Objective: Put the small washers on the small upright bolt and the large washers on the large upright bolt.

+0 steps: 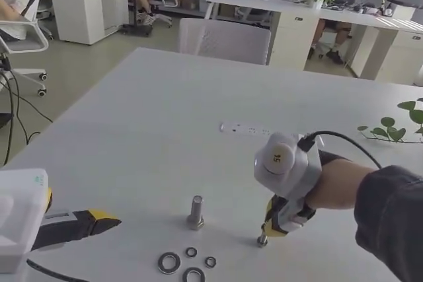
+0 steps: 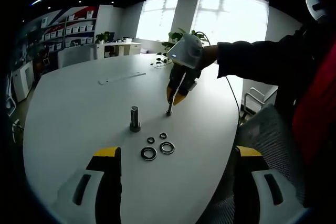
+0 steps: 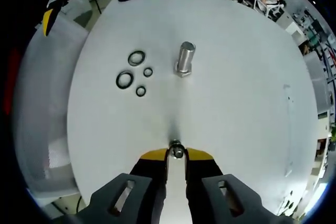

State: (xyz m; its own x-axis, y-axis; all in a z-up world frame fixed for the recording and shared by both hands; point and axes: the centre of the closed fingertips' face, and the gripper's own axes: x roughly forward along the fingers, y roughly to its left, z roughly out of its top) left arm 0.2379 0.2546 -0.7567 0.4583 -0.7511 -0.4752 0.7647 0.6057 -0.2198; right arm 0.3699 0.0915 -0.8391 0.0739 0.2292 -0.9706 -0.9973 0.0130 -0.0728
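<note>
Lying loose on the white table (image 1: 145,137) in the head view, four dark metal washers (image 1: 169,262) sit left of the right gripper (image 1: 264,236), none threaded yet. That gripper points down, clamped on the small silver bolt (image 1: 262,240). Left gripper view: the left gripper (image 2: 177,151) hangs spread and empty, washers just ahead. Right gripper view: the large silver bolt (image 3: 185,59) stands bare beyond the tips.

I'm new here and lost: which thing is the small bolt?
On the white table, four washers lie beside a thick upright bolt. The small bolt stands apart to their right, pinched in the yellow tips of the right gripper; it is much thinner and shorter.
</note>
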